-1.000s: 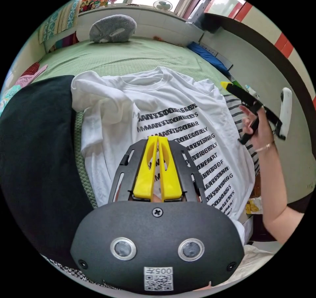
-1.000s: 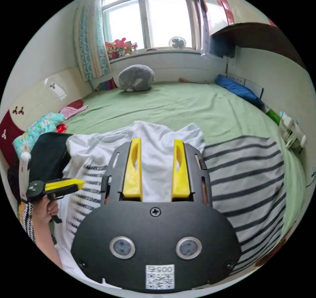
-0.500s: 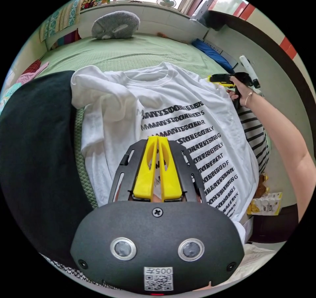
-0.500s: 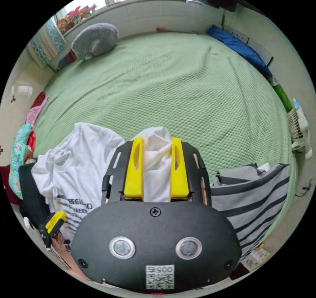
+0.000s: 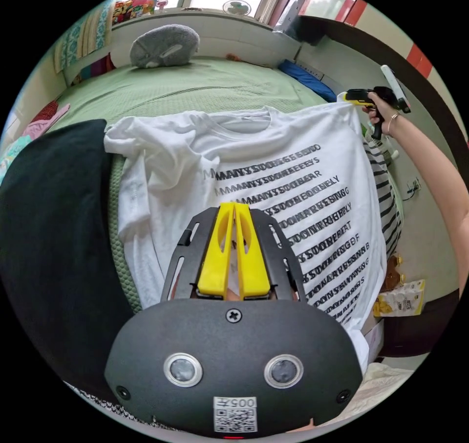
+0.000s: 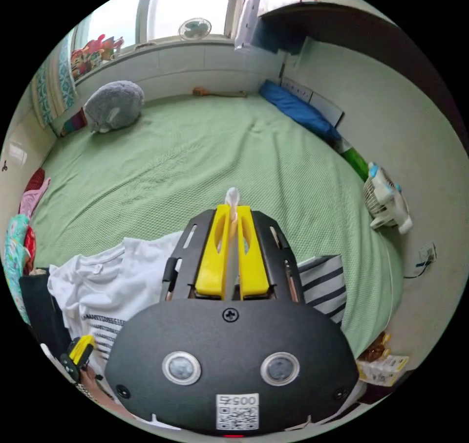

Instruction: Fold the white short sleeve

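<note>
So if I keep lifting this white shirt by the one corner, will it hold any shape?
Probably not. The white shirt looks thin and floppy: it bunches at the far sleeve. The right gripper pinches a small tuft, so expect sagging. Likely light; the left gripper can steady it.

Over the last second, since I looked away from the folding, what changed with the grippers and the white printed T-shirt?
The right gripper, open a second ago, closed on the far sleeve of the white printed T-shirt and pulled it outward, spreading that side flat over the striped garment. The left gripper stayed shut on the shirt's near part; the black garment stayed put.
</note>
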Available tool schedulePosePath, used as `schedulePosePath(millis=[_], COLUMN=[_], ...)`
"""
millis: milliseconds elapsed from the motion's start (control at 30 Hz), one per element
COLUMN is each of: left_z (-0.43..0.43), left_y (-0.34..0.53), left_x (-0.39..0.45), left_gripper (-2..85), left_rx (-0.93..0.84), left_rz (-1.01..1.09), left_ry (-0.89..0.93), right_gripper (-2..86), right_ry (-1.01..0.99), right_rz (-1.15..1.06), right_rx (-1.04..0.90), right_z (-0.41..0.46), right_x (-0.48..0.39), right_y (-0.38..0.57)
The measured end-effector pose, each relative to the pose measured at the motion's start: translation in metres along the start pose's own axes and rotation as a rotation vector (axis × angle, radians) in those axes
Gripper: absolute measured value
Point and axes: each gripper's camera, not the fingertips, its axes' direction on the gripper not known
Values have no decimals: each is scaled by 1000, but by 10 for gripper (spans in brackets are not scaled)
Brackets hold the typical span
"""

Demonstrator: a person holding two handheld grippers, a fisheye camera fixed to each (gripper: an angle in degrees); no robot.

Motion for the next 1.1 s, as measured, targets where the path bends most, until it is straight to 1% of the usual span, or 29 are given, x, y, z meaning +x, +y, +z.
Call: schedulePosePath(millis=[33,167,233,300,367,567,633,700,733,800,833,967,1100], left_z=[3,9,10,10,11,12,12,13,13,14,13,11,8], left_y=[-1,-3,-4,-5,-6,-5,-5,-5,-5,-4,-4,-1,2], left_x=[3,6,2,-2,-7,-16,-18,-19,-20,-21,-22,-25,-30], left_gripper=[-6,-6,-6,-6,-6,-6,-6,-7,-7,-7,-7,-7,-7], left_rx=[-11,-33,-24,-17,-6,-3,2,-1,-6,-11,-12,-6,-3], left_rz=[20,51,38,19,3,-25,-27,-27,-26,-27,-26,-26,-33], left_ry=[-8,-61,-41,7,47,60,67,67,63,55,52,61,66], right_gripper=[39,78,86,87,85,80,66,41,14,-7,-12,-15,-12], right_ry=[-21,-143,-138,-145,-180,-203,-156,-52,12,-37,-96,-154,-124], right_rz=[14,-12,-18,-11,-12,-32,-71,-111,-125,-168,-183,-148,-102], right_rx=[-28,11,16,-24,-113,-236,-237,-216,-184,-150,-134,-51,-114], right_z=[6,2,0,6,24,69,76,77,74,67,60,21,-3], right_x=[3,16,26,39,51,40,29,19,14,6,3,8,22], right_y=[0,5,6,6,6,5,2,-1,-3,-6,-8,-23,-34])
